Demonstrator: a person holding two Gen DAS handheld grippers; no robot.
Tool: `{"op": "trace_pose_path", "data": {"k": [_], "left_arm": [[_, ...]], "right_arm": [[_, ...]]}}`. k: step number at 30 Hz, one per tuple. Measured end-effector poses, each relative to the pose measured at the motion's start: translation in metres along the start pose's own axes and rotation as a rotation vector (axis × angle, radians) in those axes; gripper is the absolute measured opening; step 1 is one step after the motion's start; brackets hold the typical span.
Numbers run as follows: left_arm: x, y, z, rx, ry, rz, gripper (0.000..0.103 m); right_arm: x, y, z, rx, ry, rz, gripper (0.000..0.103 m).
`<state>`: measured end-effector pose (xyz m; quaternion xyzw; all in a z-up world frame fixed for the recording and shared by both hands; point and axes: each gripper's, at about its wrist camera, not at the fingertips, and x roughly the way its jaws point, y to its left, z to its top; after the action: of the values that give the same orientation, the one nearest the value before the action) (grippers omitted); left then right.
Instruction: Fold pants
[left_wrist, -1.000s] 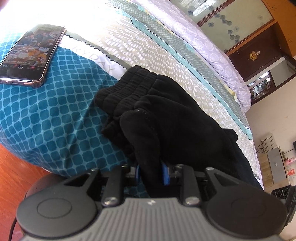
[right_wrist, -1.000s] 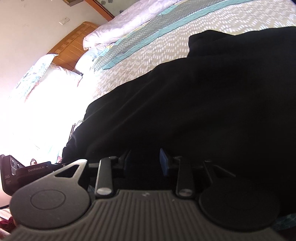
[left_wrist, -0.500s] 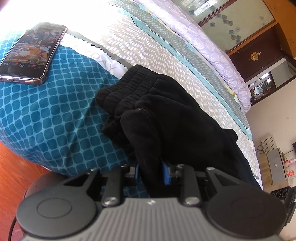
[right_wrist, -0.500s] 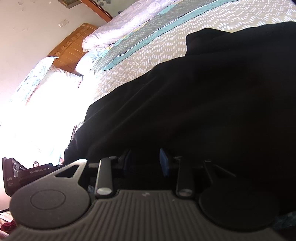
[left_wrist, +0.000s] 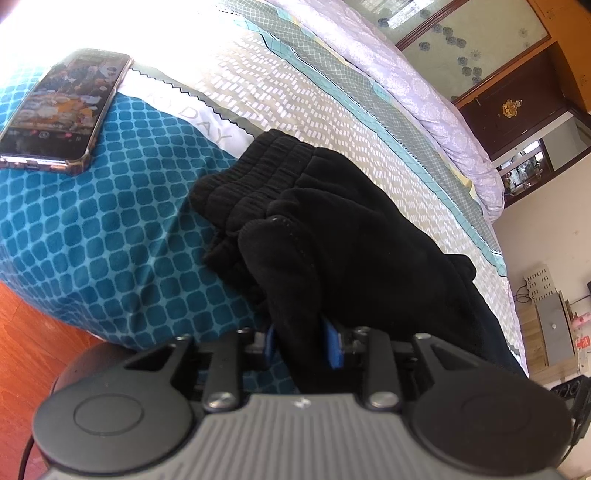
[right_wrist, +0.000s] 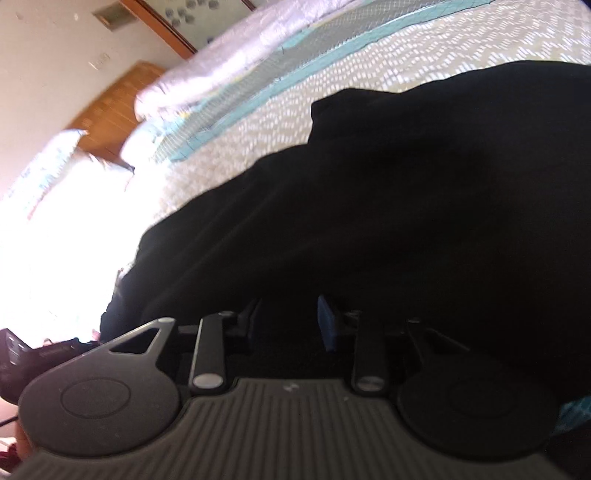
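Note:
Black pants (left_wrist: 351, 236) lie on the bed, their ribbed waistband (left_wrist: 258, 173) bunched near the blue patterned part of the cover. My left gripper (left_wrist: 301, 343) is shut on a fold of the pants at the near edge; blue pads (left_wrist: 332, 347) press the cloth. In the right wrist view the pants (right_wrist: 406, 206) fill most of the frame. My right gripper (right_wrist: 288, 325) is shut on the black fabric, fingers mostly hidden by it.
A phone (left_wrist: 62, 110) with a lit screen lies on the blue cover (left_wrist: 92, 236) at the left. A lilac quilt (left_wrist: 424, 96) runs along the far side of the bed. The wooden floor (left_wrist: 33, 332) shows below the bed edge. A wooden headboard (right_wrist: 110, 110) and pillows stand far left.
The right wrist view has shifted and blurred; the right gripper is moving with the fabric. The left gripper holds its fold almost still.

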<state>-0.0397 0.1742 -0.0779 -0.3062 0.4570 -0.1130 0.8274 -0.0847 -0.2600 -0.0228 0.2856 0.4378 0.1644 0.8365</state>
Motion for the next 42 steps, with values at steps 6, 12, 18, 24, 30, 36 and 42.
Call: {"op": "trace_pose_path", "data": {"k": [6,12,18,24,30,36,42], "left_arm": [[-0.062,0.004,0.015,-0.032,-0.197,0.035,0.042],[-0.079,-0.022,0.029,0.012,-0.244,0.016,0.043],[-0.026,-0.081,0.026,0.153,-0.114,-0.050,0.043],[0.033,-0.119,0.011,0.218,0.032,-0.041,0.043],[0.070,-0.121,-0.002,0.254,0.128,0.080,0.043],[0.060,-0.125,-0.004,0.270,0.131,0.117,0.043],[0.058,-0.134,-0.007,0.268,0.130,0.127,0.048]], "right_arm": [[-0.067,-0.023,0.024,0.034,-0.225,-0.011,0.039],[-0.147,-0.086,0.029,0.145,-0.413,-0.161,0.040],[-0.264,-0.165,0.003,0.369,-0.694,-0.325,0.041],[-0.334,-0.229,-0.043,0.570,-0.826,-0.435,0.045],[-0.310,-0.262,-0.054,0.623,-0.814,-0.409,0.055],[-0.291,-0.289,-0.046,0.676,-0.826,-0.401,0.066],[-0.292,-0.296,-0.030,0.637,-0.839,-0.399,0.066]]}}
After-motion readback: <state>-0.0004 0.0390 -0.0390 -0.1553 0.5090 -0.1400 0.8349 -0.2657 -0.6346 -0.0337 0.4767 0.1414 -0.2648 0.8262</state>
